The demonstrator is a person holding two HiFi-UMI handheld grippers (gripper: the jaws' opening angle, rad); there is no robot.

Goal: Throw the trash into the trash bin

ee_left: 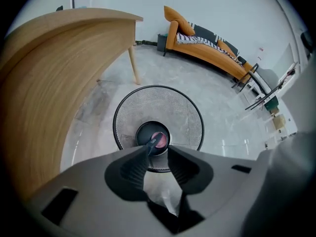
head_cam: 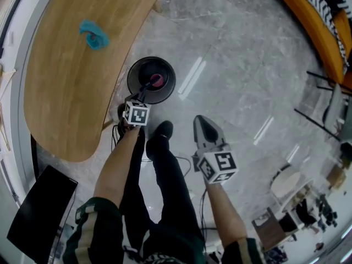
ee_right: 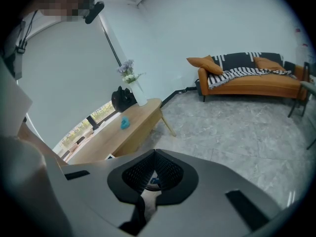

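A black mesh trash bin point(head_cam: 137, 73) stands on the grey floor beside the wooden table point(head_cam: 66, 81). A pink piece of trash point(head_cam: 157, 80) lies at its bottom, also seen in the left gripper view as a pink piece point(ee_left: 159, 138) inside the bin point(ee_left: 163, 107). My left gripper point(head_cam: 147, 87) points steeply down over the bin's mouth; its jaws point(ee_left: 159, 151) stand apart with nothing pressed between them. A crumpled teal piece of trash point(head_cam: 93, 34) rests on the table point(ee_right: 125, 123). My right gripper point(head_cam: 201, 121) hangs over bare floor to the bin's right, shut and empty point(ee_right: 154, 154).
The person's dark legs and shoes point(head_cam: 159, 133) stand just below the bin. An orange sofa point(ee_right: 247, 80) lines the far wall. A vase of flowers point(ee_right: 133, 90) and a black bag point(ee_right: 121, 98) sit at the table's far end. Chairs and clutter point(head_cam: 297, 202) fill the right side.
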